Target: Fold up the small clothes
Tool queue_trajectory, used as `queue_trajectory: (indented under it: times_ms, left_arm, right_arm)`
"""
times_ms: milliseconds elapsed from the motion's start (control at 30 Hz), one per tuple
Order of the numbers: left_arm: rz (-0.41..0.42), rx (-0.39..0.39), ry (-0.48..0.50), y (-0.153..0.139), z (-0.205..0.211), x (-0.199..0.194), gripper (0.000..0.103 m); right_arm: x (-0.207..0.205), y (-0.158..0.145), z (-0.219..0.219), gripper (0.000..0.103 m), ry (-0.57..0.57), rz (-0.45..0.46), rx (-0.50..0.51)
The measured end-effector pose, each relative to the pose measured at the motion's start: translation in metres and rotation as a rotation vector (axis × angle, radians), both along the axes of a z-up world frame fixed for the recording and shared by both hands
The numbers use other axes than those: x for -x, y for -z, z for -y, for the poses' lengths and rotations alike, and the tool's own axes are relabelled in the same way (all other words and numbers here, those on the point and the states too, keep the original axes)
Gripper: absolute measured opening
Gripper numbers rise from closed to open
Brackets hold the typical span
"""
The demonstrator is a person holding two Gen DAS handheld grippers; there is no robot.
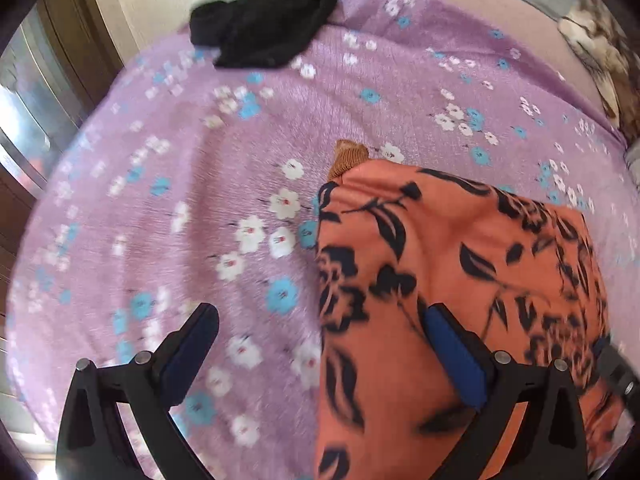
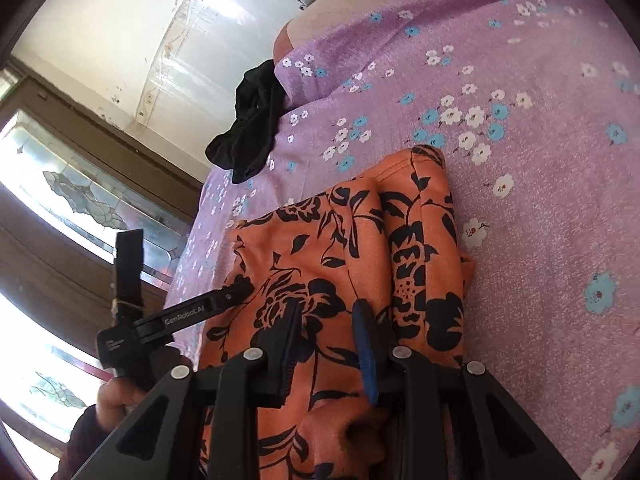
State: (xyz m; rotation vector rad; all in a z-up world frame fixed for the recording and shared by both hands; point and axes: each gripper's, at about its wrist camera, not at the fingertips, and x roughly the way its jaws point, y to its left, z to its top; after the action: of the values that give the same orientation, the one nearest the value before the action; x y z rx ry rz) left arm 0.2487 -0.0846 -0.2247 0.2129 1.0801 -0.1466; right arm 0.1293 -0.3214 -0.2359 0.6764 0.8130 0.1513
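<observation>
Currently the orange floral garment [image 2: 340, 264] lies lower centre on the lilac bedspread [image 2: 540, 160]; the right gripper [image 2: 328, 344] pinches its fabric, the left gripper [image 1: 320, 344] gapes empty (black garment [image 1: 268, 20] upper left). Draw the fold flat, slowly.

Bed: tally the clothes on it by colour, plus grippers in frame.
Orange floral garment: 1
Black garment: 1
Brown knit piece, half hidden under the orange one: 1
Grippers: 2, left gripper and right gripper
Total: 3 clothes, 2 grippers, all on or over the purple bedspread.
</observation>
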Motion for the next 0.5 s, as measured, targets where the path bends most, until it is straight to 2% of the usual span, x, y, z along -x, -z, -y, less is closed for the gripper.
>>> queue_trajectory:
  times_ms: [200,333,367,400,467,500]
  left_arm:
    - [0.205,-0.116,0.028,-0.049,-0.010,0.077,0.103]
    - [0.324,-0.145,0.017,-0.080,-0.024,0.113,0.103]
    - [0.357,-0.146,0.011,-0.090,-0.028,0.123,0.103]
    - [0.382,-0.143,0.006,-0.098,-0.031,0.130,0.103]
    - [0.421,-0.121,-0.005,-0.115,-0.037,0.148,0.103]
    - [0.435,-0.108,-0.011,-0.122,-0.041,0.154,0.103]
  right_arm:
    - [0.039,-0.054,-0.019,0.032,0.036,0.141,0.236]
    - [0.078,-0.090,-0.033,0.032,0.045,0.249,0.356]
    - [0.089,-0.097,-0.036,0.037,0.050,0.268,0.368]
    - [0.100,-0.104,-0.038,0.050,0.057,0.285,0.375]
    - [0.122,-0.117,-0.043,0.067,0.072,0.316,0.389]
    - [0.131,-0.124,-0.046,0.067,0.070,0.330,0.406]
